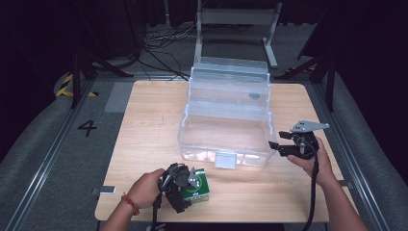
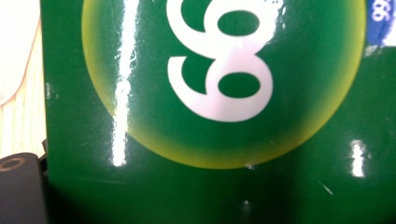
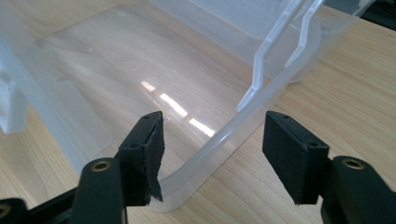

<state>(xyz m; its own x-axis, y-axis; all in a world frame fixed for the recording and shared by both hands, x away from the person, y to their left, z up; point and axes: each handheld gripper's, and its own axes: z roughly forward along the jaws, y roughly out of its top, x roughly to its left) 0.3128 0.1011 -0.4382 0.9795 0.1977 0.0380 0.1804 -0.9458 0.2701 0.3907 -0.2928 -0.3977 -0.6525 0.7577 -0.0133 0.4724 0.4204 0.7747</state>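
Steadying the clear box (image 1: 226,137) mid-bench with our right claw (image 3: 212,140), jaws apart astride its corner rim (not yet pinching), we should close squarely while the left claw (image 1: 179,185), grip unreadable, sits over the green carton (image 1: 201,188) at the near edge.

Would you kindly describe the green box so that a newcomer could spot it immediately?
Start at the wooden table and find the clear plastic bin at its middle. Nearer the person, by the front edge, the left hand-held gripper sits over the green box. It is the one coloured, opaque item there, glossy, with white figures in a yellow-rimmed circle.
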